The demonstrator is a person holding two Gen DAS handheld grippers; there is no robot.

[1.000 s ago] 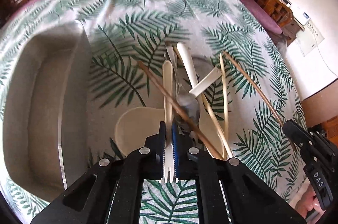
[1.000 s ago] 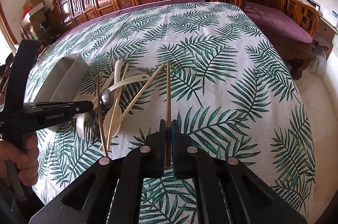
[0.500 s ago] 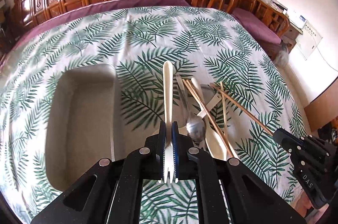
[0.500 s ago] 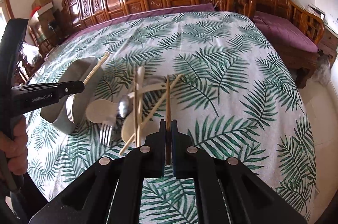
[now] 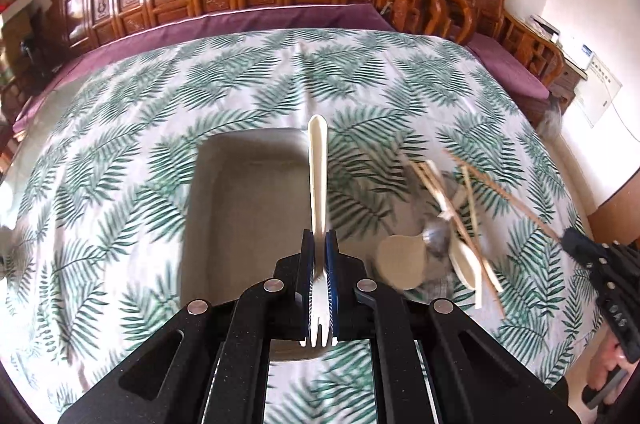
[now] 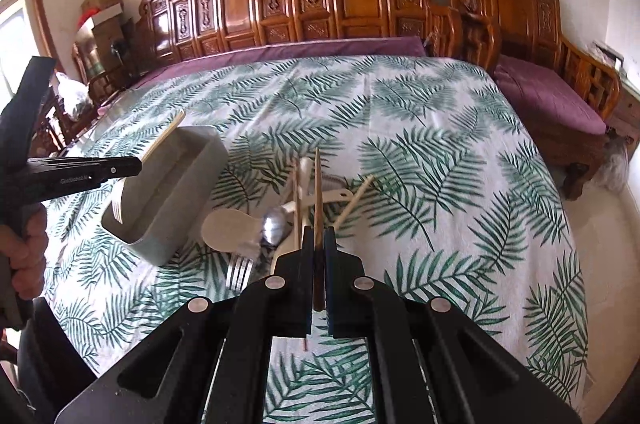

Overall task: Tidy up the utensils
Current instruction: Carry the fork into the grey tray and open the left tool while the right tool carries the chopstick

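Left gripper [image 5: 319,280] is clamping a cream plastic fork [image 5: 318,184] near the tine end, jaws closed tight on it, handle sticking out forward over the grey tray [image 5: 248,200]. Right gripper [image 6: 318,264] is doing the same with a single wooden chopstick [image 6: 318,192], jaws pinched shut low on the shaft so most of the stick is poking out ahead over the pile.

Handling-wise, I'm thinking both are featherweight and stiff, but thin and smooth, so they could pivot in the grip if the long end bumps anything. The fork looks like light plastic, a bit bendy maybe. Holding nearer the middle would swing less, though the present grips look solid enough.

The rest of the utensils are sitting in a heap [image 5: 452,224] on the leaf-print cloth [image 5: 240,84] just beside the tray: a metal spoon [image 6: 276,226], a metal fork [image 6: 239,270], a flat cream paddle [image 6: 228,228], more chopsticks criss-crossed. That tangle is looking like the fiddly bit, since pulling one stick may drag the others.

Room is generous. The tray is looking empty from the left view, with upright walls to clear, so items should drop in from above. The worktop beyond is bare, and the wooden chairs [image 6: 360,4] are well back.
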